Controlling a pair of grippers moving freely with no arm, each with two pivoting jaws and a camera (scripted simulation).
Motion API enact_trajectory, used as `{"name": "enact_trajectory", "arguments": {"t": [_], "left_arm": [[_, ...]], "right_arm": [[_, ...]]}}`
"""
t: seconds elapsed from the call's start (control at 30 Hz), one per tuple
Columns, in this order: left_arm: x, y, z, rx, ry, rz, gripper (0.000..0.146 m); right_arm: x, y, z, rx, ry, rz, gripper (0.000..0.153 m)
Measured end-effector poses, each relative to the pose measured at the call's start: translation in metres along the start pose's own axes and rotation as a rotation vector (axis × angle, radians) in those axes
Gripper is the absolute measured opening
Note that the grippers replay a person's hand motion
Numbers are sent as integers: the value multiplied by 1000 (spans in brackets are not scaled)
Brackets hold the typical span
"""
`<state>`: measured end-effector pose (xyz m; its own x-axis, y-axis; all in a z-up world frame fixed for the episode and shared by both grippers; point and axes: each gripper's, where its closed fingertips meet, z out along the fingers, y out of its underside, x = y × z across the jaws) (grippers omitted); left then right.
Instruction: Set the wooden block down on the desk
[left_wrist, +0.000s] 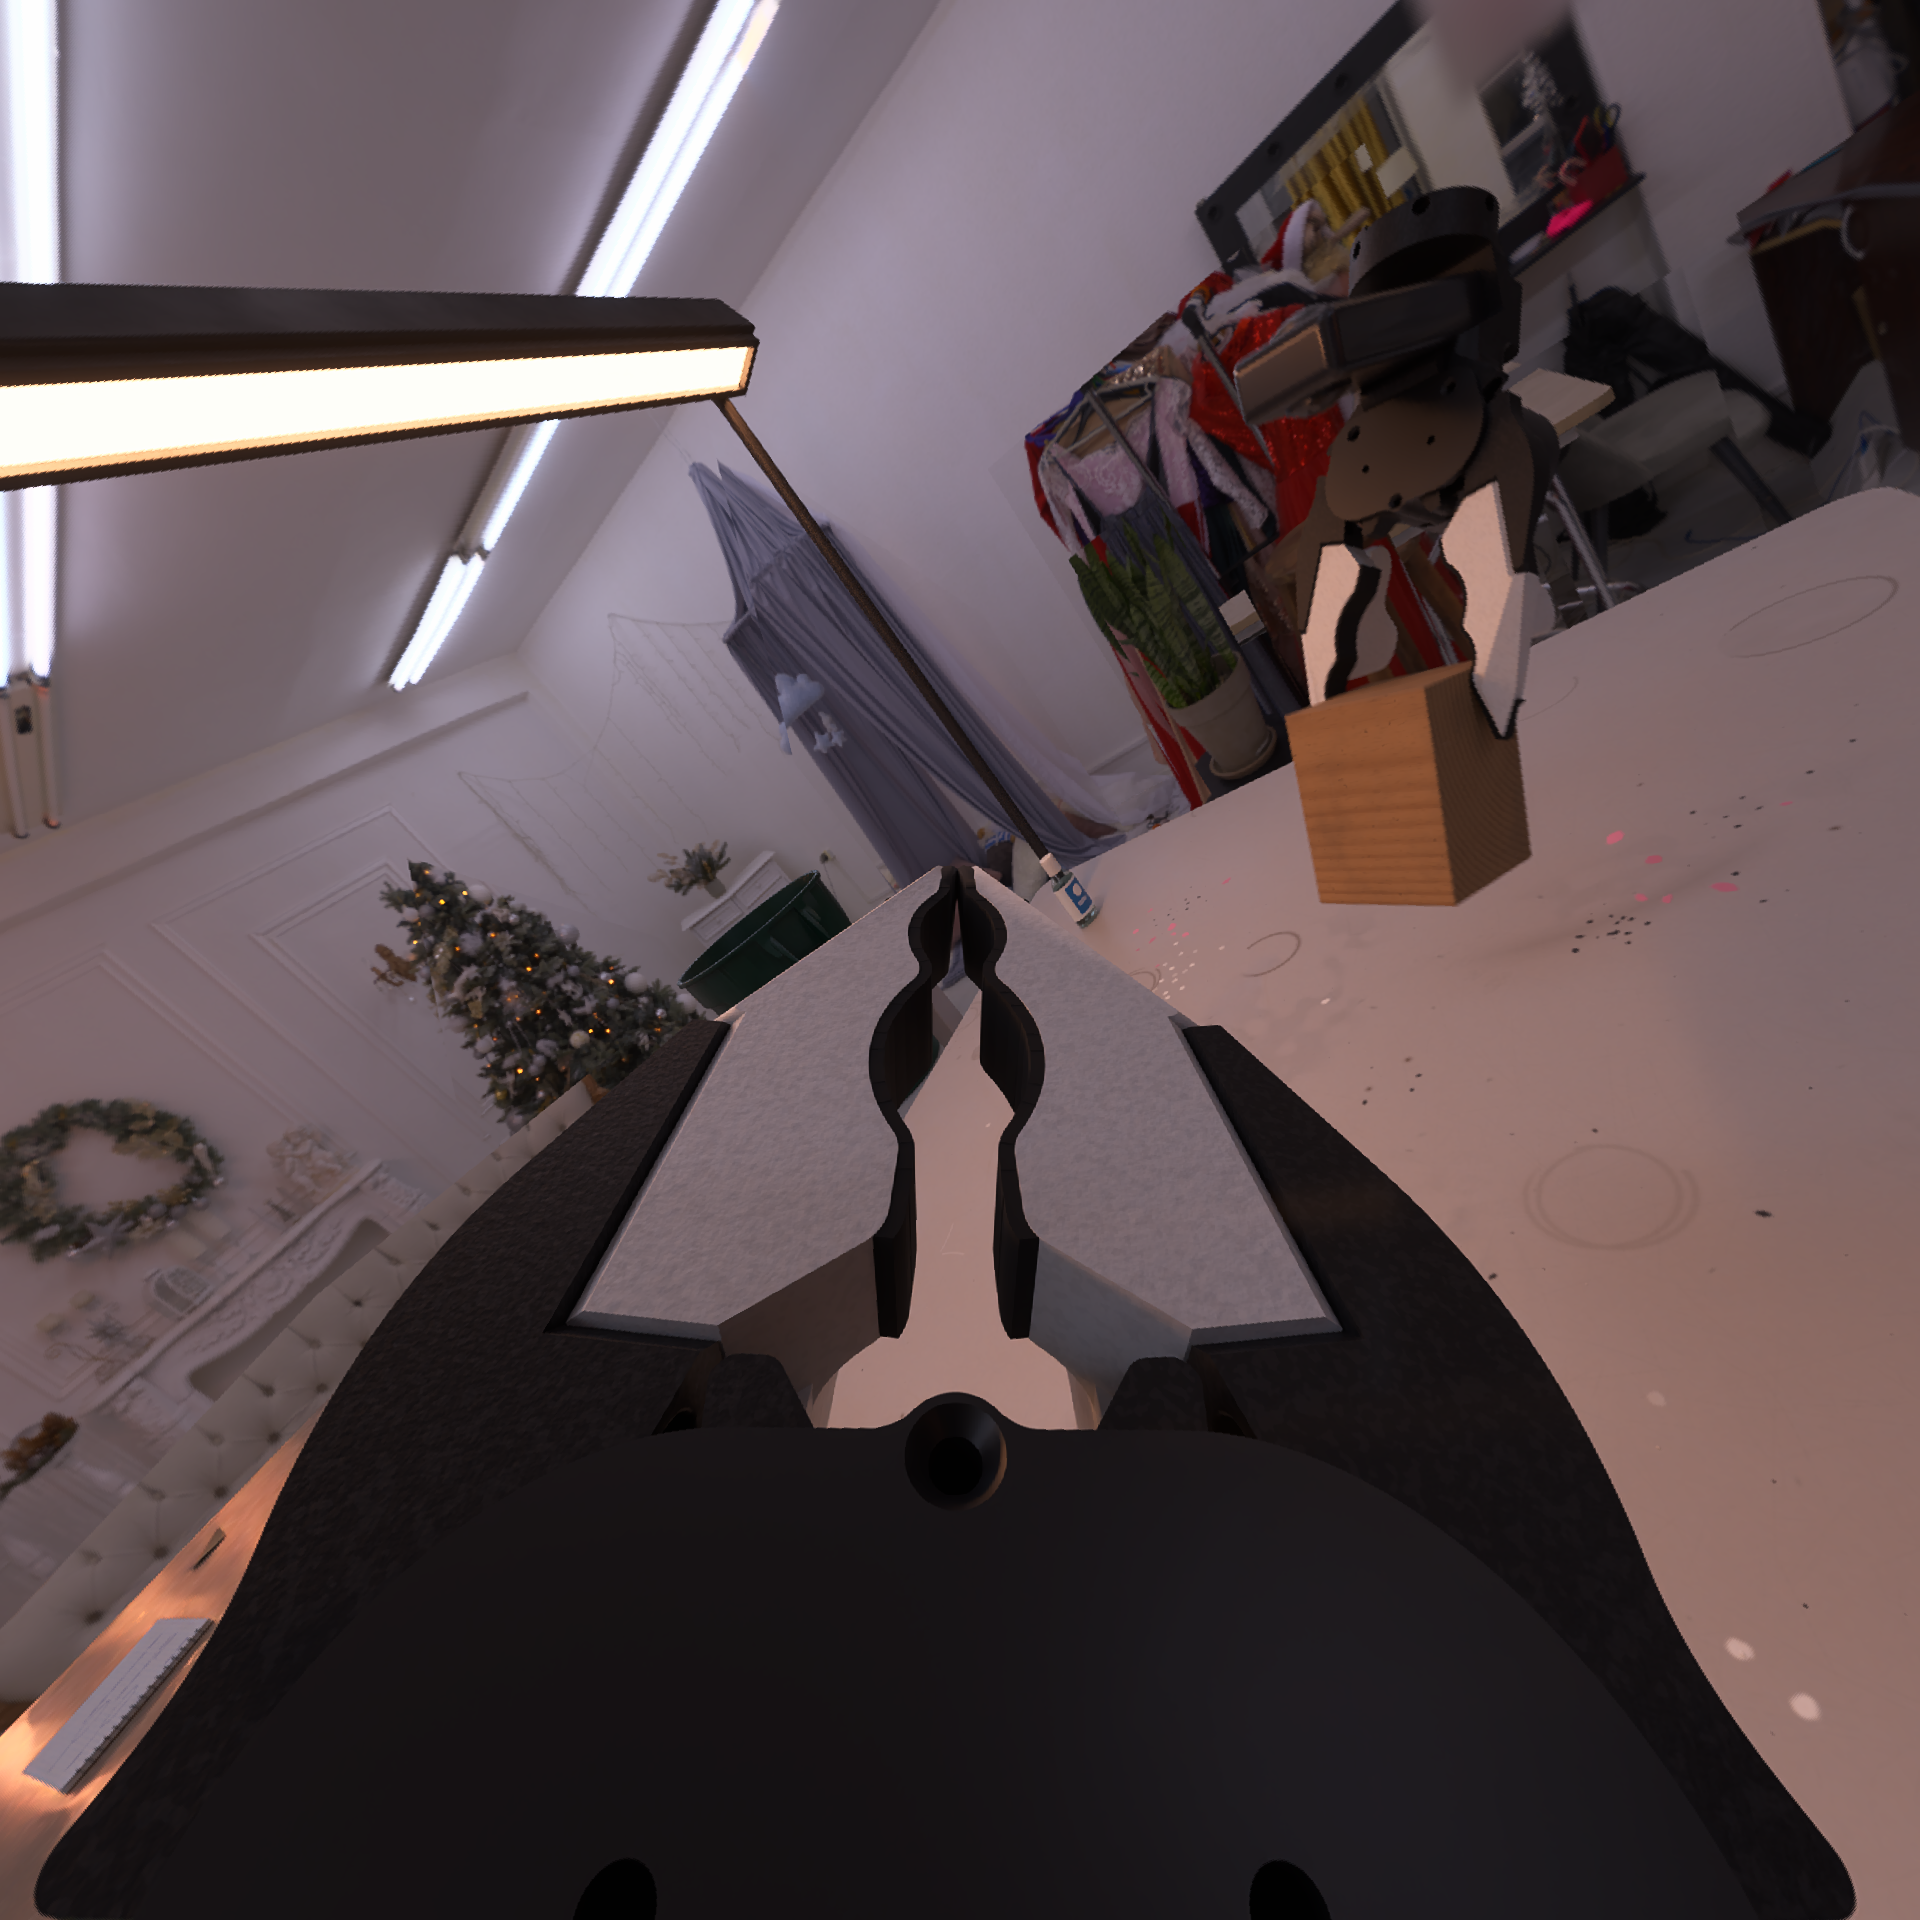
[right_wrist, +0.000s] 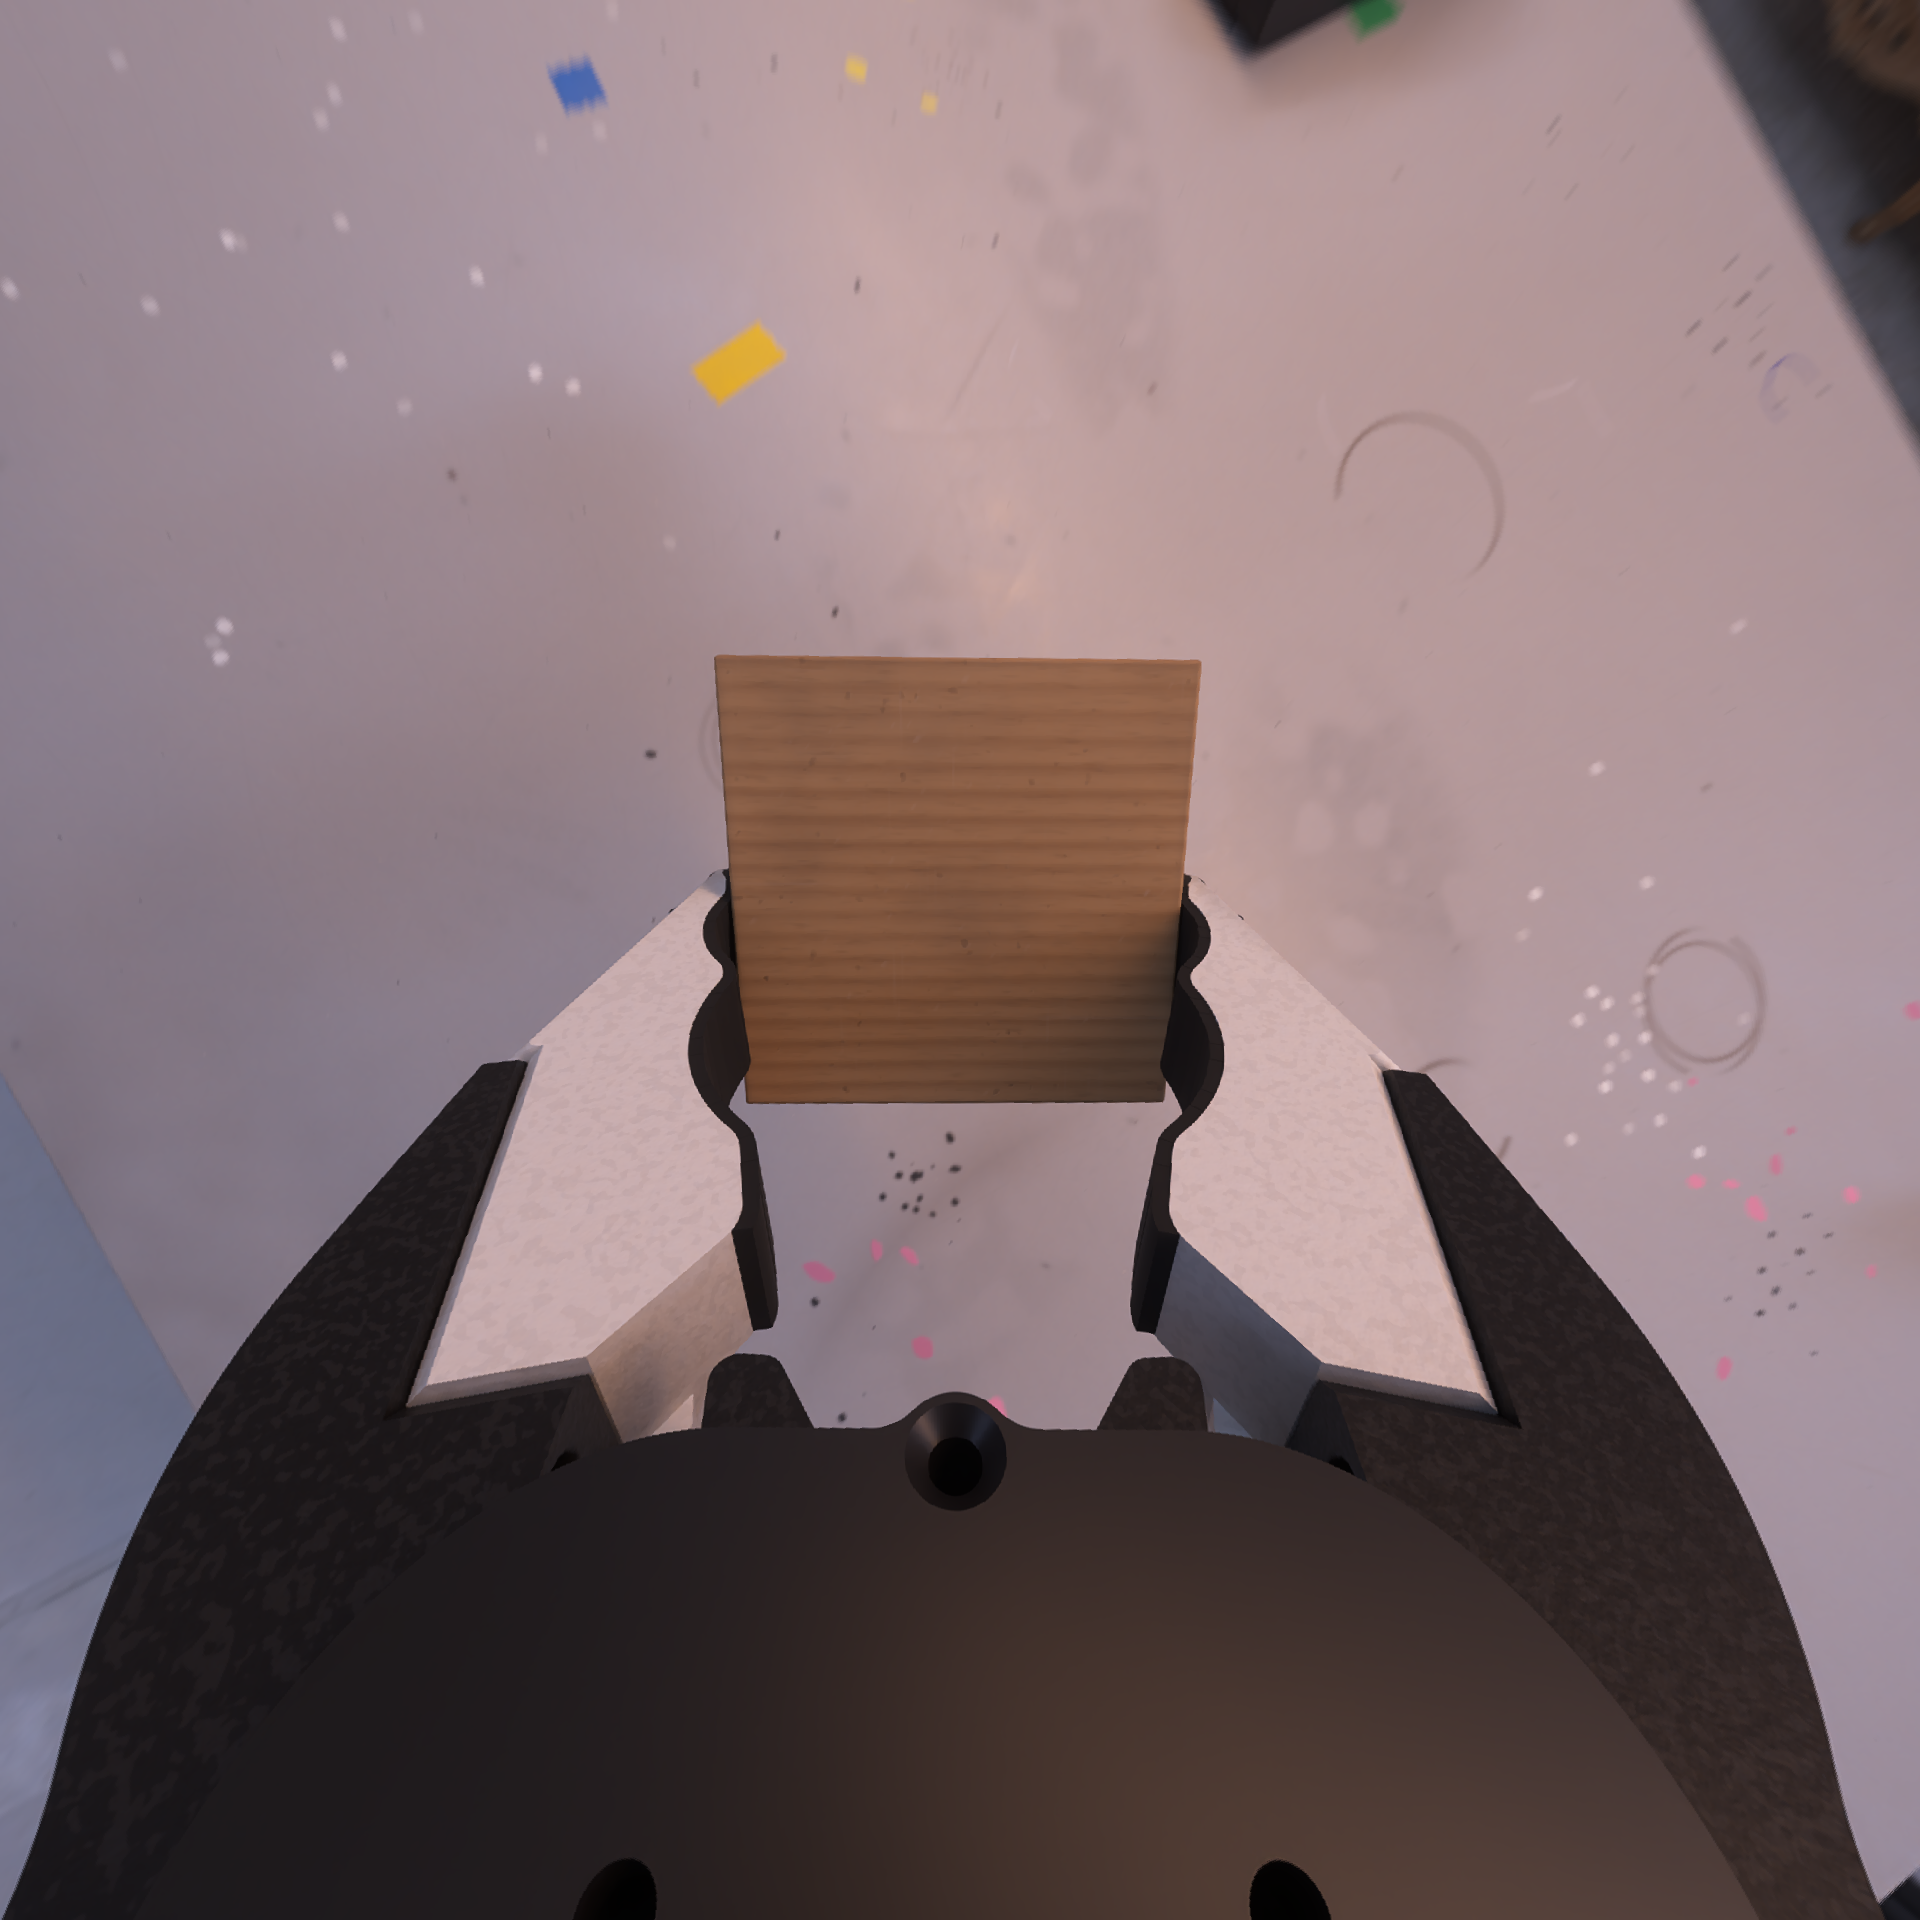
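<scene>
The wooden block (right_wrist: 956, 883) is a light brown cube with a fine grain. My right gripper (right_wrist: 956, 894) is shut on it, with one finger on each side face, and points down at the pale speckled desk (right_wrist: 1351, 260). In the left wrist view the block (left_wrist: 1408, 795) hangs from the right gripper (left_wrist: 1413, 696) at the upper right, and seems to be a little above the desk (left_wrist: 1558, 1091). My left gripper (left_wrist: 961, 883) is shut and empty, low over the desk, to the left of the block and apart from it.
A lit desk lamp (left_wrist: 364, 384) on a slanted pole reaches over the left side. A small bottle (left_wrist: 1075, 894) stands by the pole's foot. A keyboard (left_wrist: 114, 1704) lies at the lower left. Yellow (right_wrist: 738, 361) and blue (right_wrist: 577, 85) paper scraps lie beyond the block.
</scene>
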<state>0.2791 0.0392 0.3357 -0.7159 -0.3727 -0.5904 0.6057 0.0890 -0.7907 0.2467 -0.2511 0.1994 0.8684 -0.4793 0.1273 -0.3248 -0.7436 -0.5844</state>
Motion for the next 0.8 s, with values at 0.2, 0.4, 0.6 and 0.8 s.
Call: {"name": "enact_trajectory", "arguments": {"t": [0.2, 0.4, 0.6, 0.8], "left_arm": [[0, 0, -1, -9, -4, 3, 0], [-1, 0, -1, -16, -7, 7, 0], [1, 1, 1, -27, -7, 17, 0], [-1, 2, 0, -30, -10, 15, 0]], "right_arm": [[-14, 35, 33, -104, -64, 42, 81], [-19, 55, 60, -171, -74, 57, 81], [-19, 66, 85, -241, -66, 46, 81], [-17, 75, 98, -311, -48, 32, 81]]}}
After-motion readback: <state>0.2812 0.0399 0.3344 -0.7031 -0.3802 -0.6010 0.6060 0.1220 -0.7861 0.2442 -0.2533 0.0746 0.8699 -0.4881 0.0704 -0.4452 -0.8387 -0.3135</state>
